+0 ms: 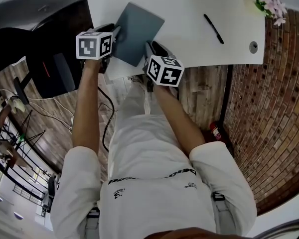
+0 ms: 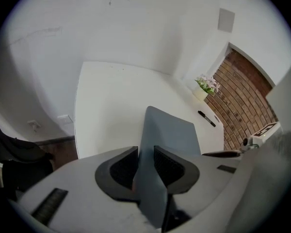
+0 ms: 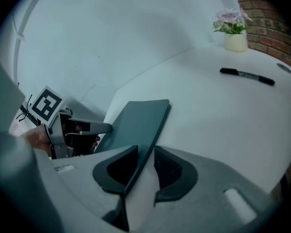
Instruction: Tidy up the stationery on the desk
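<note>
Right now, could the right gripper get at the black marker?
Probably not yet: the right gripper has the grey notebook between its jaws. The marker lies farther along the desk with nothing between, so once clear it likely could.

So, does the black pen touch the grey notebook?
Apart. The head view shows the black pen lying well to the right of the grey notebook, with a stretch of bare white desk between them.

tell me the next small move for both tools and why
Probably slide both back off the notebook: the left tool and right tool each straddle its near edge with jaws apart, and it seems to rest on the desk, though that edge overhangs.
</note>
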`<control>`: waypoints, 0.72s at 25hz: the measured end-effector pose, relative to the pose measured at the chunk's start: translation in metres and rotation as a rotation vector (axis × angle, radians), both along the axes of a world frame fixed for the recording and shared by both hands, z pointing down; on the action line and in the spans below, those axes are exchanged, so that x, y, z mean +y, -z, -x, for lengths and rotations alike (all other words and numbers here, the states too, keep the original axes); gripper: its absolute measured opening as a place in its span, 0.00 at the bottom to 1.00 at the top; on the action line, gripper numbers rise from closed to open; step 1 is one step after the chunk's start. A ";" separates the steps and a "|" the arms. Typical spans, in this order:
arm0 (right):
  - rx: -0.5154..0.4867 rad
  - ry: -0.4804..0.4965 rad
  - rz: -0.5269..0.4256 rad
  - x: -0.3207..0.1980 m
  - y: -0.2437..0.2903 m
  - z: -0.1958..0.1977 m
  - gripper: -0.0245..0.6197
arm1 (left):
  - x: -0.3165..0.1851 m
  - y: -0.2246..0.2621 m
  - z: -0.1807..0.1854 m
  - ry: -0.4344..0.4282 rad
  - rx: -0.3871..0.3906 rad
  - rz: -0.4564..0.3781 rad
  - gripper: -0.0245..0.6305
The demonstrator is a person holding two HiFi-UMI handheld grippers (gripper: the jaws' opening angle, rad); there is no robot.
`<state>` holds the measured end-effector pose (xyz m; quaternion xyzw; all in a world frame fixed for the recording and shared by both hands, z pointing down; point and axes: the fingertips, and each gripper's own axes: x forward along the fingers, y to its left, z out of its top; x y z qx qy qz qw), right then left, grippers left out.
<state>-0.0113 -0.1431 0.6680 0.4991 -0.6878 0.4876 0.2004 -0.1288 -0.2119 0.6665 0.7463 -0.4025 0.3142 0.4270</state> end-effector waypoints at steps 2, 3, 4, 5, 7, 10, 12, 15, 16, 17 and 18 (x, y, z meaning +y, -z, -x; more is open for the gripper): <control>0.000 0.003 0.002 -0.001 -0.001 0.001 0.18 | 0.002 -0.003 -0.004 -0.012 0.026 0.031 0.19; 0.000 0.004 0.002 -0.001 -0.001 0.002 0.16 | 0.002 -0.003 -0.004 -0.022 0.023 0.038 0.19; 0.000 0.004 0.001 -0.001 -0.001 0.003 0.16 | 0.002 -0.004 -0.005 -0.031 0.014 0.039 0.19; -0.003 0.004 0.001 -0.001 -0.002 0.003 0.16 | 0.003 -0.004 -0.005 -0.036 0.007 0.039 0.19; -0.009 0.006 0.002 -0.001 -0.002 0.002 0.16 | 0.003 -0.004 -0.007 -0.030 0.019 0.050 0.19; -0.008 0.013 0.002 -0.001 -0.001 0.001 0.16 | 0.003 -0.004 -0.008 -0.030 0.037 0.064 0.19; 0.000 0.018 -0.005 -0.002 -0.001 0.000 0.16 | 0.004 -0.004 -0.008 -0.030 0.038 0.069 0.19; 0.011 0.013 -0.012 -0.005 0.000 -0.005 0.15 | 0.007 -0.004 -0.010 -0.021 0.045 0.078 0.19; 0.013 0.011 -0.013 -0.007 0.000 -0.008 0.15 | 0.008 -0.004 -0.012 -0.016 0.046 0.079 0.19; 0.016 0.013 -0.016 -0.008 0.000 -0.010 0.15 | 0.009 -0.004 -0.013 -0.011 0.046 0.079 0.19; 0.023 0.017 -0.020 -0.010 0.001 -0.012 0.15 | 0.010 -0.004 -0.014 -0.005 0.044 0.077 0.19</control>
